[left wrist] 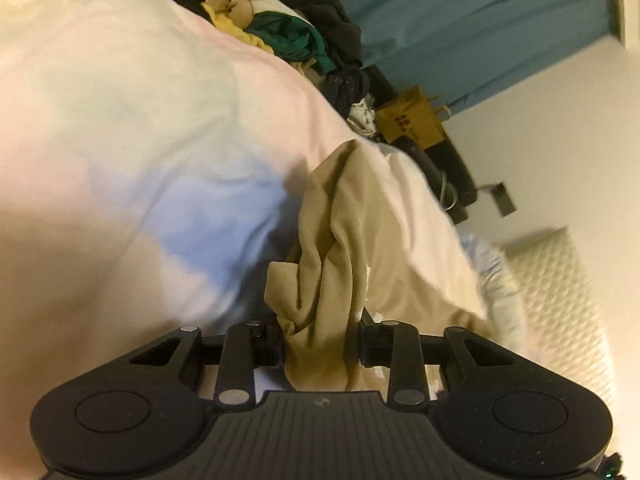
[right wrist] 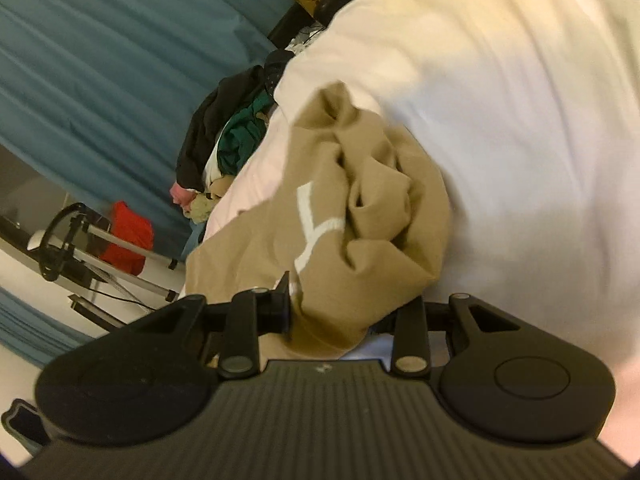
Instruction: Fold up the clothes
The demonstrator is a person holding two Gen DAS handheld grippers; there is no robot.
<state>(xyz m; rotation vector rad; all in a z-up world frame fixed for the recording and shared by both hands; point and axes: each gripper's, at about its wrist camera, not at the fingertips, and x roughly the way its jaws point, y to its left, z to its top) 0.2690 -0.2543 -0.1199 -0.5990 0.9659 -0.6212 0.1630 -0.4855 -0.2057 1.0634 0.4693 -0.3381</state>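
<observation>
A tan garment (left wrist: 352,232) with a white printed mark lies bunched over the white bed sheet (left wrist: 140,120). My left gripper (left wrist: 320,344) is shut on a fold of the tan garment, cloth filling the gap between its fingers. In the right wrist view the same tan garment (right wrist: 360,200) hangs crumpled, its white mark (right wrist: 312,220) showing. My right gripper (right wrist: 344,316) is shut on another part of it. Both fingertips are hidden by the cloth.
A pile of mixed clothes (left wrist: 288,28), dark, green and yellow, lies at the bed's far edge, also in the right wrist view (right wrist: 228,132). A brown paper bag (left wrist: 412,120) and teal curtain (left wrist: 480,20) stand behind. A red item (right wrist: 128,236) and a stand (right wrist: 80,248) are beside the bed.
</observation>
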